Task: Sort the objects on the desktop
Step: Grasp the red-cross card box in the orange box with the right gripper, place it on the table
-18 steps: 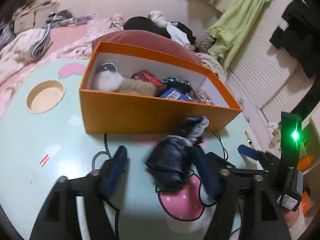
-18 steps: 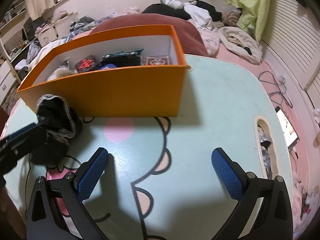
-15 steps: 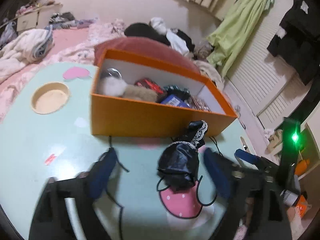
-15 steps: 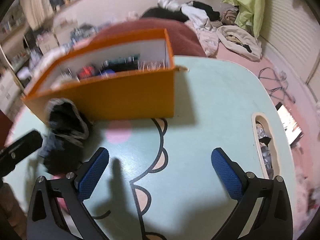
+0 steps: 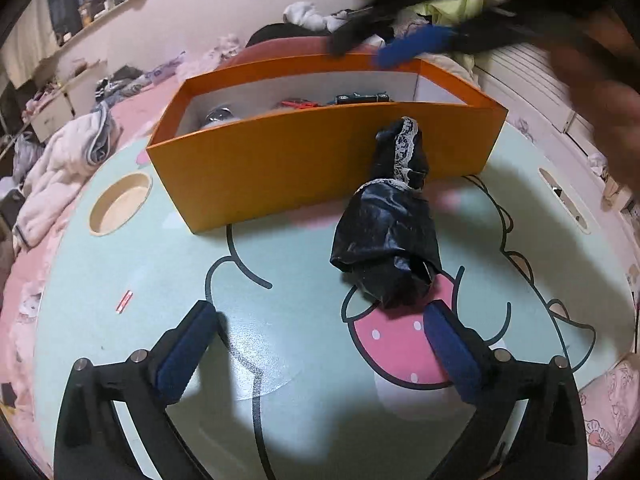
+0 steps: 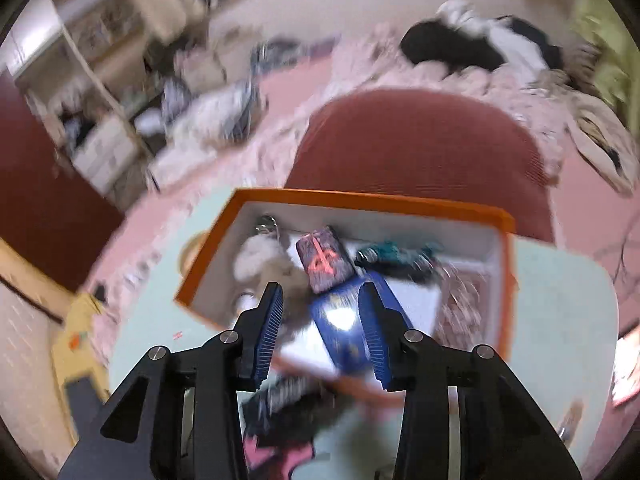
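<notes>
A black drawstring pouch with white lace trim [image 5: 386, 232] lies on the mint table [image 5: 280, 264], leaning against the front wall of the orange box [image 5: 288, 160]. My left gripper [image 5: 320, 344] is open and empty, low over the table just short of the pouch. My right gripper [image 6: 320, 320] is high above the box [image 6: 506, 280], jaws partly closed with nothing between them; it shows blurred over the box's far side in the left wrist view [image 5: 416, 44]. Inside the box lie a fluffy white pompom [image 6: 260, 256], a red-marked case [image 6: 324, 260], a teal toy car [image 6: 396, 256] and a blue card box [image 6: 340, 328].
A round wooden cup recess [image 5: 120, 204] is set in the table left of the box. A slot [image 5: 564, 200] is cut near the right edge. A maroon cushion [image 6: 420, 140] sits behind the box, with a cluttered pink bed [image 5: 60, 152] beyond.
My left gripper has backed away from the pouch, which now lies free outside its jaws. My right gripper has risen from the table to above the box and its jaws have narrowed.
</notes>
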The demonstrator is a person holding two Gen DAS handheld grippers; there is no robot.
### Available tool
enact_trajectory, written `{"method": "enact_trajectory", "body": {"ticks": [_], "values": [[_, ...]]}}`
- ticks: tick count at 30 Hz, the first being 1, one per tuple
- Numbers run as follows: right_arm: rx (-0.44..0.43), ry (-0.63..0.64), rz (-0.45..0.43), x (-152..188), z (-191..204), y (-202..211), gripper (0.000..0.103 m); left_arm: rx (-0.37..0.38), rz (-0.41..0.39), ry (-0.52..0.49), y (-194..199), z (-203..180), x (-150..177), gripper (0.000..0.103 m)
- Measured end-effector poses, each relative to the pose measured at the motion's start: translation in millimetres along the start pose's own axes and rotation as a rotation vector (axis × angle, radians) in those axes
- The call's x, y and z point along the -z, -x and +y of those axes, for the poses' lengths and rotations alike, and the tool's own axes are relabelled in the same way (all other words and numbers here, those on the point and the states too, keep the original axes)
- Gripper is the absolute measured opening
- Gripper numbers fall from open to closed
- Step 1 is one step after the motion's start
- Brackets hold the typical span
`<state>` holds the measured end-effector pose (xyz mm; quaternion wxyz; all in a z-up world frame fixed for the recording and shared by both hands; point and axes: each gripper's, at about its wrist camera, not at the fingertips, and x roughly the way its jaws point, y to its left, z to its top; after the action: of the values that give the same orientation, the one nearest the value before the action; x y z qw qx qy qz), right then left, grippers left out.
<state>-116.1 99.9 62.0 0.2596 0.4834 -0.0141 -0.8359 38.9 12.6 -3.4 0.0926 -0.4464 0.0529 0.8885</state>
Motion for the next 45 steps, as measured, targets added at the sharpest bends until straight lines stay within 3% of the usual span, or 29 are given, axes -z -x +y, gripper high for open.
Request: {"method": "enact_trajectory", "body": {"ticks": [3, 5, 7, 11, 15, 18, 23, 27, 30, 32, 36, 40, 45], "values": [[0.040, 0.066, 0.062, -35, 14, -38, 0.041, -0.003, -0.002, 0.011, 1, 5, 1, 0.103], [0.076, 0.101, 0.155, -45, 20, -64, 0.041, -0.002, -0.002, 0.012, 1, 6, -1, 0.103], [0.110, 0.128, 0.256, -47, 23, -86, 0.042, -0.003, -0.001, 0.013, 1, 5, -1, 0.103], [0.117, 0.154, 0.346, -36, 22, -117, 0.042, 0.000, -0.003, 0.015, 0, 1, -1, 0.103], [0.195, 0.224, 0.328, -31, 34, -132, 0.041, 0.004, -0.002, 0.021, -1, 4, -5, 0.103], [0.174, 0.191, 0.271, -30, 30, -127, 0.040, 0.005, -0.002, 0.018, -2, 8, -5, 0.103], [0.041, 0.123, -0.100, -29, 30, -45, 0.040, 0.002, -0.004, 0.020, -5, 10, -7, 0.103], [-0.050, 0.023, -0.246, -2, 20, 21, 0.040, 0.002, -0.004, 0.021, -5, 12, -7, 0.103], [-0.083, -0.032, -0.242, 28, 5, 51, 0.041, 0.014, -0.014, 0.041, -4, 16, -8, 0.103], [-0.095, -0.068, -0.188, 54, -1, 55, 0.041, 0.028, -0.023, 0.066, -2, 21, -8, 0.103], [-0.042, -0.096, -0.049, 94, -6, 31, 0.041, 0.065, -0.047, 0.129, 5, 30, -3, 0.103], [0.015, -0.132, 0.015, 115, -15, 3, 0.041, 0.070, -0.114, 0.198, 20, 39, 3, 0.103], [0.113, -0.146, -0.051, 122, -14, -14, 0.047, 0.053, -0.181, 0.218, 33, 49, -1, 0.103]]}}
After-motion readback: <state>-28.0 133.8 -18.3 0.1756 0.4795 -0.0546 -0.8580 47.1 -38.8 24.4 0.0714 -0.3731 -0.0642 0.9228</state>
